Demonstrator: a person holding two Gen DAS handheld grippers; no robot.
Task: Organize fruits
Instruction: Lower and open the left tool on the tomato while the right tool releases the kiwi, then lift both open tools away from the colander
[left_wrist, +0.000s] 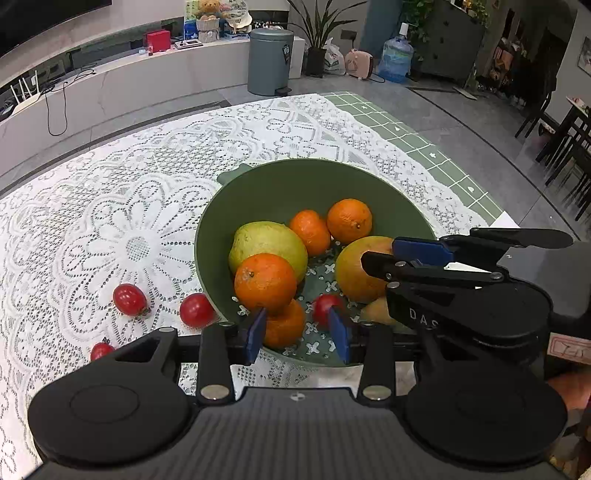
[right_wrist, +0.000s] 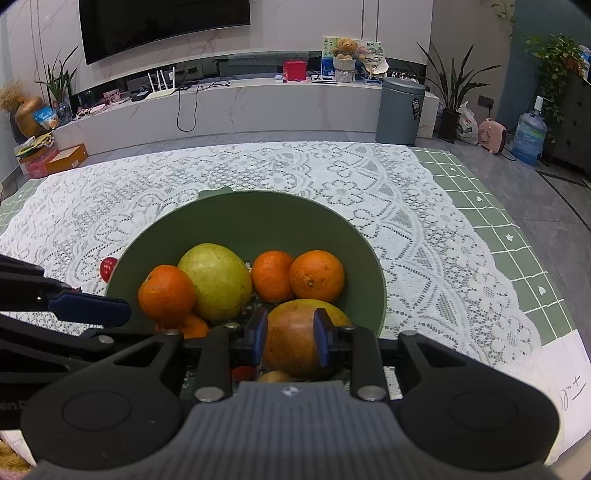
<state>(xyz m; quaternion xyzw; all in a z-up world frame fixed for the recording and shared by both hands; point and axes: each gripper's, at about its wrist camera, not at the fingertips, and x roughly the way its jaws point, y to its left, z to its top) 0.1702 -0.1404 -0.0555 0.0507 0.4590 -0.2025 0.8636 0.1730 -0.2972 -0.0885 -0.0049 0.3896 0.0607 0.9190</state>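
Note:
A green bowl (left_wrist: 280, 184) (right_wrist: 251, 225) on the lace cloth holds several oranges, a green pear (left_wrist: 267, 242) (right_wrist: 216, 280), a mango (left_wrist: 356, 269) (right_wrist: 295, 339) and a cherry tomato (left_wrist: 325, 308). My left gripper (left_wrist: 299, 334) is open over the bowl's near rim, above an orange (left_wrist: 284, 326) and beside that tomato, holding nothing. My right gripper (right_wrist: 290, 338) has its jaws around the mango, pads at its sides; it also shows in the left wrist view (left_wrist: 406, 258). Three cherry tomatoes (left_wrist: 129, 299) (left_wrist: 195, 310) (left_wrist: 101, 350) lie on the cloth left of the bowl.
The white lace cloth (right_wrist: 424, 236) covers a green gridded mat (right_wrist: 517, 243); the table edge runs along the right. A paper sheet (right_wrist: 569, 384) lies at the near right corner. A grey bin (right_wrist: 400, 110) and TV bench stand beyond the table.

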